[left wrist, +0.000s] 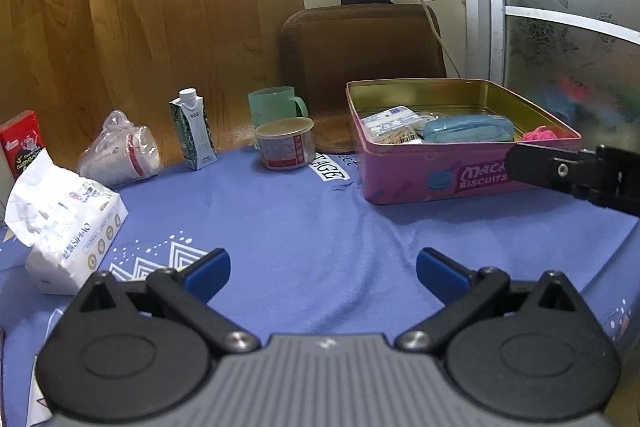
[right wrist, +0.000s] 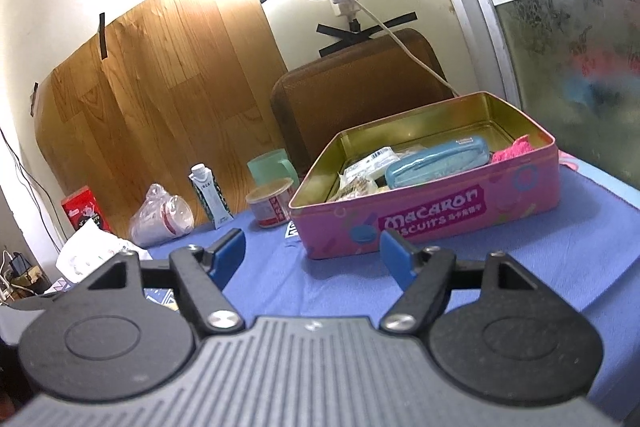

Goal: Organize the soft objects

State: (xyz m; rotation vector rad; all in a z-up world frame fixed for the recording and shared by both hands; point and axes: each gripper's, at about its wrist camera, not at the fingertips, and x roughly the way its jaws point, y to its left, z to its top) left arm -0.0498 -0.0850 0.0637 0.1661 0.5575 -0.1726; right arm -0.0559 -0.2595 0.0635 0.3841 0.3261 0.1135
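Both tools empty, fingers spread wide: left tool (left wrist: 323, 269) low over blue-clothed surface (left wrist: 304, 223), right tool (right wrist: 312, 255) just near of pink biscuit tin (right wrist: 440, 215). Tin sits far right, lid off, holding blue pouch (right wrist: 436, 165), pink knit piece (right wrist: 514, 149), white packets (left wrist: 394, 119). Tissue pack (left wrist: 76, 231) near left.

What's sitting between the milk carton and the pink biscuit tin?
A short round can with a green mug behind it stands between the milk carton and the pink biscuit tin, clearest in the left wrist view.
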